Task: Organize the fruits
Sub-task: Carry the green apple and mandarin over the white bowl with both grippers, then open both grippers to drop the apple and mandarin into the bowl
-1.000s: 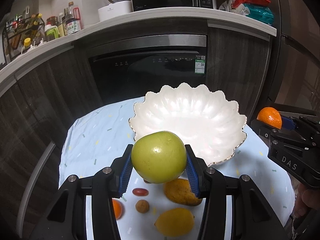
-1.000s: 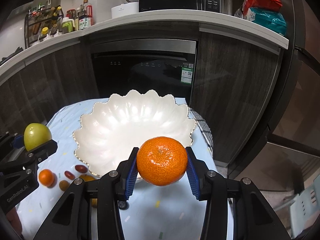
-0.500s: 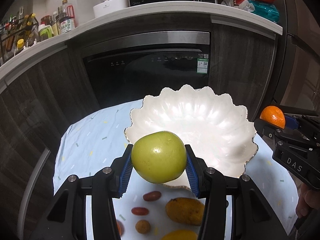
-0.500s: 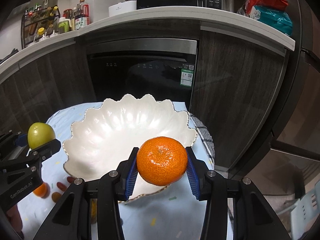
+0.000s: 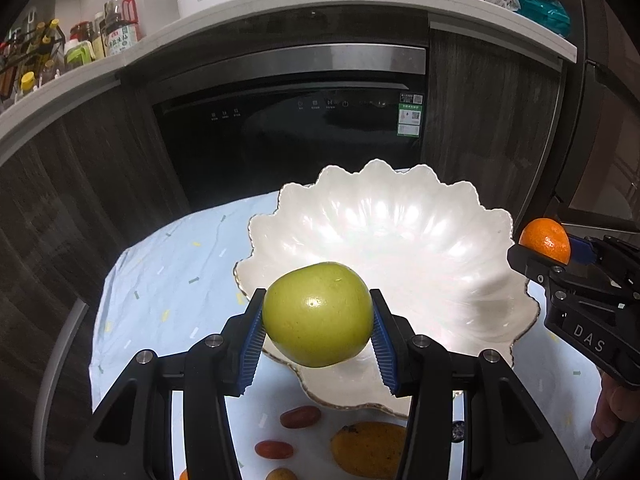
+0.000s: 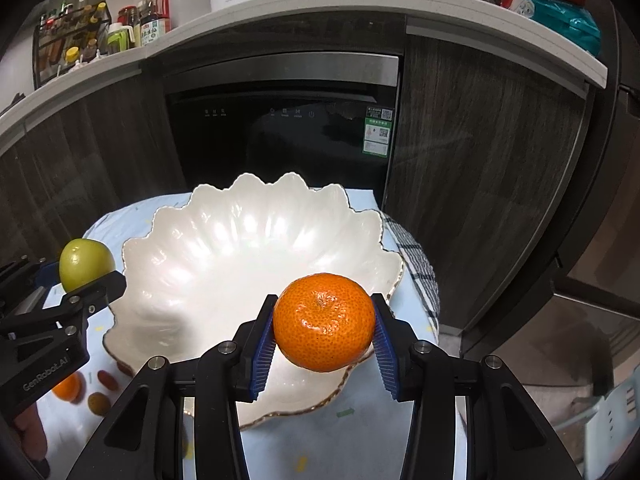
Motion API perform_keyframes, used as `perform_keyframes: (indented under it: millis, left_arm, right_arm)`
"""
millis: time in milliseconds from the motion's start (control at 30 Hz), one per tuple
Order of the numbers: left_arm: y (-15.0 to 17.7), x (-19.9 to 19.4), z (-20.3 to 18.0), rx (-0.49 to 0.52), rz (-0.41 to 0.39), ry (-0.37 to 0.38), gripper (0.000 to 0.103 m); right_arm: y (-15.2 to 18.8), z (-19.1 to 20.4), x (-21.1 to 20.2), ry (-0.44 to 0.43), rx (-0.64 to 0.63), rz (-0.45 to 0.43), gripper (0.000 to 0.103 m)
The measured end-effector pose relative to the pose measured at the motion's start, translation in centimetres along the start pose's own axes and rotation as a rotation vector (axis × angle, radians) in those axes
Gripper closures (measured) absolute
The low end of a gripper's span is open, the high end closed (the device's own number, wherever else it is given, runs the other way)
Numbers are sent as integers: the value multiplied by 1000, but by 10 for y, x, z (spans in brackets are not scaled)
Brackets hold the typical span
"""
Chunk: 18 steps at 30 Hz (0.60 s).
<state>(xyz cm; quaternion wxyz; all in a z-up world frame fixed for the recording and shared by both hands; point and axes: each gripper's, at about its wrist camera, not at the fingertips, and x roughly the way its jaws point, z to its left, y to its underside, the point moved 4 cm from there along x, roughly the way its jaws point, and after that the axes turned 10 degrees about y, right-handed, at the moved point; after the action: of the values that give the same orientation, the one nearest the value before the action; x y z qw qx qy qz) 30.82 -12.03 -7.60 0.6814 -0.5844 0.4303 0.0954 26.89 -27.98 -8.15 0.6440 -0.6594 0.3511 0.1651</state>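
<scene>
round green apple [image 5: 317,314] is clamped between the blue pads of the left hand-held gripper [image 5: 317,336], held above the near rim of the white scalloped ceramic bowl [image 5: 400,240]. dimpled orange mandarin [image 6: 324,322] is gripped by the right hand-held gripper [image 6: 324,340] over the bowl's opposite edge. small red and yellow fruits [image 5: 300,417] are seen on the pale blue confetti-print cloth [image 5: 168,272].

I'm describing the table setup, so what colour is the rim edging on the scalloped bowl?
Thin gold edging on a pearly white bowl, clearest in the right wrist view.
</scene>
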Motion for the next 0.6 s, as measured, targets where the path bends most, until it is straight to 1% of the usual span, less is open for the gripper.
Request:
perform_keyframes:
  millis: [400, 533, 567, 600]
  left_arm:
    - [13, 20, -2, -7, 78, -2, 55]
    - [18, 23, -5, 3, 99, -7, 55]
    - [19, 23, -4, 3, 104, -9, 51]
    - [19, 23, -4, 6, 101, -18, 37]
  right_arm:
    - [5, 3, 17, -14, 5, 57, 57]
    - [9, 1, 18, -26, 21, 71, 55]
    - [9, 2, 17, -28, 21, 72, 54]
    - [9, 1, 16, -31, 24, 66, 46]
